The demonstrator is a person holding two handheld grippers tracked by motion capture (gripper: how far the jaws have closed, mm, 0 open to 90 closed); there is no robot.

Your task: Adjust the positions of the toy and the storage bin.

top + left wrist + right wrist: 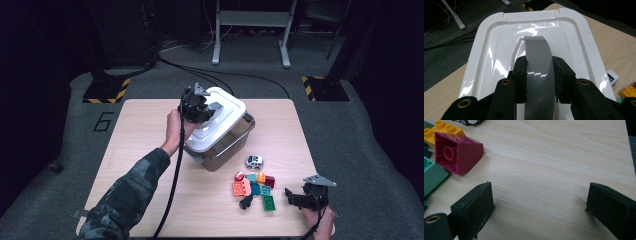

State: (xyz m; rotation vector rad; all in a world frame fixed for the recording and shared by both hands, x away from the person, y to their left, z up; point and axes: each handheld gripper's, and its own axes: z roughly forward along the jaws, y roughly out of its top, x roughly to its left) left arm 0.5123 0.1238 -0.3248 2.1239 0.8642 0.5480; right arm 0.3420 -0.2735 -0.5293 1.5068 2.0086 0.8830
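Note:
A clear storage box (222,147) with a white lid (225,112) is at the middle of the table and looks tilted. My left gripper (200,107) is over the lid, shut on its grey handle (539,72); the black pads (520,75) press on both sides of the handle above the white lid (494,50). My right gripper (291,197) rests low near the table's front right corner. Its jaws stand wide apart in the right gripper view, open (540,202) over bare wood with nothing between them.
Several coloured bricks (255,189) lie in a loose pile in front of the box, left of my right gripper. A magenta brick (456,155) and a yellow brick (444,128) are closest to it. A small white toy car (254,161) stands beside the box.

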